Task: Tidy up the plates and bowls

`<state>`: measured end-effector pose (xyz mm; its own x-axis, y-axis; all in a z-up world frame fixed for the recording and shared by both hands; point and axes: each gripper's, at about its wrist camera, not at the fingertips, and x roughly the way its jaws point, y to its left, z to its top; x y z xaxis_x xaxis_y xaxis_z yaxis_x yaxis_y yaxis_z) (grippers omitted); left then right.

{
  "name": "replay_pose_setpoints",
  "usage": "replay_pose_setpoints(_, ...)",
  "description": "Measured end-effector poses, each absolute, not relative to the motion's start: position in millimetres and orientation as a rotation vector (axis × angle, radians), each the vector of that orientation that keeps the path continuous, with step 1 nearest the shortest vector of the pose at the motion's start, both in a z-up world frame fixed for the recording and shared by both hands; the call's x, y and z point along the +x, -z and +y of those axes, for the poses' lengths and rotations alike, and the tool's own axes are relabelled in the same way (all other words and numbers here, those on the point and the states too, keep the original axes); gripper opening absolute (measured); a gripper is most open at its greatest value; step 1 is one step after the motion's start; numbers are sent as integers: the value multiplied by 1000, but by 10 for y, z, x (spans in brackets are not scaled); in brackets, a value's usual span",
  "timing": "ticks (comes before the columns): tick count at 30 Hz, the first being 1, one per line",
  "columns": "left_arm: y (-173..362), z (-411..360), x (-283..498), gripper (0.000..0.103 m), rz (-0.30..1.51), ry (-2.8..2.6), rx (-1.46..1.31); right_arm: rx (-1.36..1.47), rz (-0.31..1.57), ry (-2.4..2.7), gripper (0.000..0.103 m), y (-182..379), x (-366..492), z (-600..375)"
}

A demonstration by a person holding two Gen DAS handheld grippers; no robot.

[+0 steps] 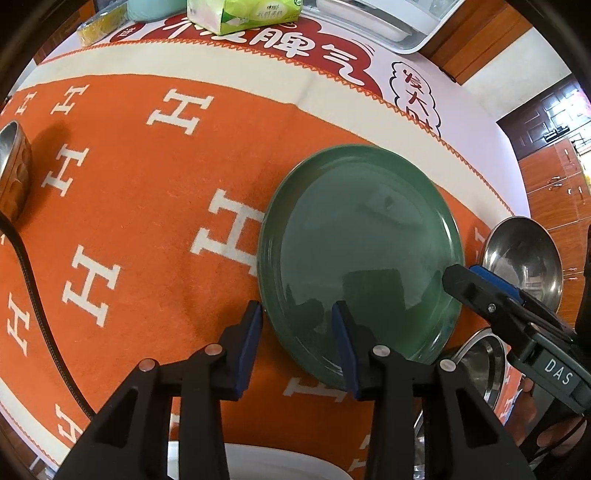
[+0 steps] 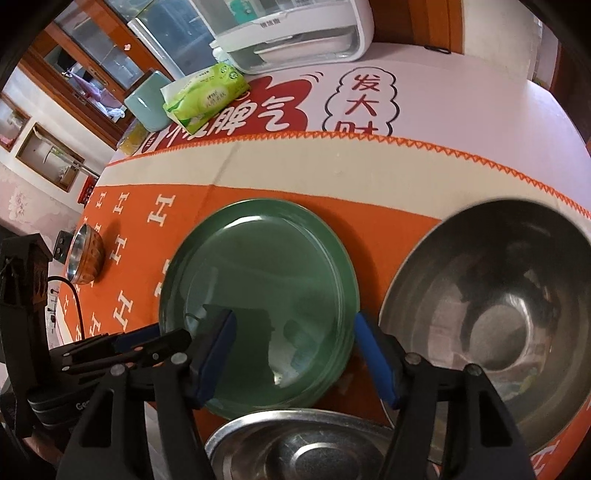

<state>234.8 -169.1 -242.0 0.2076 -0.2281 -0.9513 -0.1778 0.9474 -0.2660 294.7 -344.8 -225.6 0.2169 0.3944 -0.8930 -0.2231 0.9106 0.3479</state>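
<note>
This is a home dining room. A table wears an orange cloth patterned with H's, with a tissue pack, a mug and a white appliance on it; wooden glass-fronted cabinets line the wall.

Plates and bowls on the orange cloth

A glossy green plate lies flat; a large steel bowl sits upright just to its right, another steel dish near its front edge, and a small metal bowl (bronze-toned outside) well apart to the left.
</note>
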Motion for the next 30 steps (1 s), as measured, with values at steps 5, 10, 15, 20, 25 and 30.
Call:
replay_pose_setpoints(5,2436,-1714,2361,37,1363,39,-350,181,1317,-418,62,2340,2973,-3495)
replay_pose_setpoints(10,2469,-1696,2364,37,1366,39,-366,198,1322,-413,55,2384,2989,-3536)
replay_pose_setpoints(15,2466,-1692,2369,37,1352,36,-368,215,1320,-417,46,2411,2996,-3571)
replay_pose_setpoints(20,2465,-1692,2351,37,1337,23,-378,237,1322,-418,41,2452,3010,-3594)
replay_pose_setpoints(25,2453,-1729,2333,37,1328,13,-353,237,1322,-418,40,2466,3011,-3597)
replay_pose_setpoints(30,2446,-1745,2332,37,1324,4,-335,233,1322,-405,32,2484,3008,-3622)
